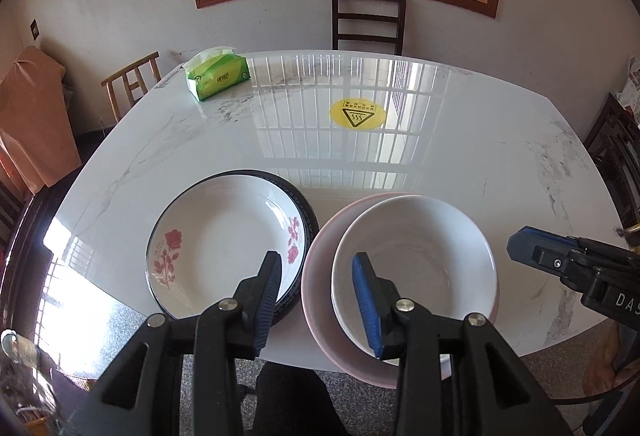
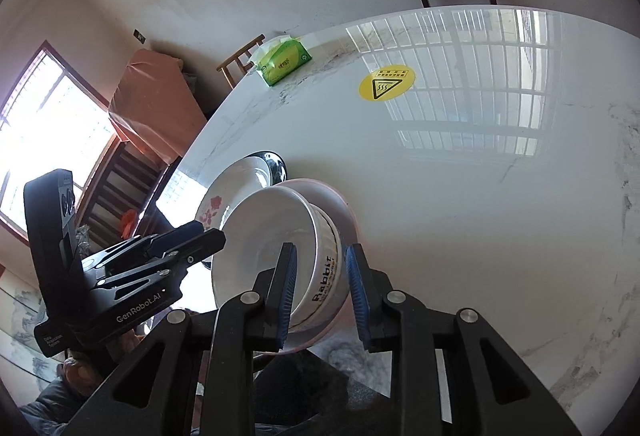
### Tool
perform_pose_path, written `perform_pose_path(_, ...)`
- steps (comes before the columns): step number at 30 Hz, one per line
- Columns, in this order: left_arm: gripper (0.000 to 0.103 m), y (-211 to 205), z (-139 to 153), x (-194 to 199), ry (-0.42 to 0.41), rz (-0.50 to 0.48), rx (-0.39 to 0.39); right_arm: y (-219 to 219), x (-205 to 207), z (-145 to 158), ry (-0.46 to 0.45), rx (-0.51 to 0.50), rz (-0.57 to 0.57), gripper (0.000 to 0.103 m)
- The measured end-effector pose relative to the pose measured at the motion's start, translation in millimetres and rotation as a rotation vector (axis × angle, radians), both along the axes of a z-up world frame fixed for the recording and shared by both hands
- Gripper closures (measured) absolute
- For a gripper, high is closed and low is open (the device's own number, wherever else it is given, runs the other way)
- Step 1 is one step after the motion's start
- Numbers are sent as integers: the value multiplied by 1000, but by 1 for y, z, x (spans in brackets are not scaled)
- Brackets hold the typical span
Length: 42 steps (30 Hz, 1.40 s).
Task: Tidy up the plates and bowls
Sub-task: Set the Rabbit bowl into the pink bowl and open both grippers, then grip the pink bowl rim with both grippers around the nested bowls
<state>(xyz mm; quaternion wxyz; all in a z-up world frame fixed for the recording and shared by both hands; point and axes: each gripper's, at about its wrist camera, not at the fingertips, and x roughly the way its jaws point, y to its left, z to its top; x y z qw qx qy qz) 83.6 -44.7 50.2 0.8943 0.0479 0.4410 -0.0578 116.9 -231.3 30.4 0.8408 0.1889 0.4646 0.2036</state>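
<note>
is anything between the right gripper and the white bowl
Nothing visible. The right gripper has its open jaws either side of the white bowl wall, pads apart from it. The bowl sits nested in the pink bowl, beside the rose plate.

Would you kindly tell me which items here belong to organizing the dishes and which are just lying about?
Job:
rose-patterned plate
dark-rimmed plate beneath it
white bowl
pink bowl holding it

Lying about:
green tissue pack
yellow heat-warning sticker
</note>
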Motion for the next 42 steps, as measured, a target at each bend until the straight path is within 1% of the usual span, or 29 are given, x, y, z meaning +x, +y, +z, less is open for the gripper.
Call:
perform_pose_path(4, 65, 6, -3, -3, 2, 13, 7, 1, -8, -3, -51, -12, -30, 76)
perform_pose_path(8, 65, 15, -10, 0, 25, 32, 4, 2, -12, -5, -85, -40, -53, 65)
perform_pose_path(10, 65, 20, -15, 2, 64, 33, -14, 1, -13, -7, -92, -66, -65, 63)
perform_pose_path(13, 65, 30, -28, 9, 179, 19, -102, 0, -13, -13, -68, -75, -66, 61)
perform_pose_path(15, 65, 41, -38, 15, 258, 14, -198, -2, -14, -17, -55, -76, -74, 61)
perform_pose_path(17, 65, 52, -44, 20, 312, 20, -283, -6, -14, -20, -34, -49, -75, 61)
perform_pose_path(19, 65, 59, -47, 23, 342, 28, -335, -9, -11, -23, -10, -20, -82, 61)
perform_pose_path(23, 65, 68, -52, 29, 386, 35, -396, -14, -8, -30, 33, 27, -73, 61)
perform_pose_path(24, 65, 70, -53, 31, 395, 38, -417, -14, -6, -31, 39, 30, -70, 61)
perform_pose_path(26, 65, 74, -53, 31, 402, 44, -449, -13, -6, -32, 48, 13, -70, 65)
perform_pose_path(28, 65, 77, -53, 31, 405, 52, -457, -14, -4, -33, 58, 8, -75, 68)
perform_pose_path(32, 65, 80, -51, 32, 416, 63, -460, -17, -1, -41, 109, 50, -61, 73)
perform_pose_path(35, 65, 76, -50, 34, 427, 63, -451, -13, 3, -44, 130, 37, -48, 73)
perform_pose_path(37, 65, 74, -49, 36, 429, 64, -431, -12, 5, -43, 133, 18, -41, 74)
perform_pose_path(39, 67, 68, -49, 38, 438, 66, -414, -10, 6, -42, 140, 2, -32, 74)
perform_pose_path(42, 67, 63, -51, 38, 441, 78, -390, -8, 10, -45, 170, -1, -17, 74)
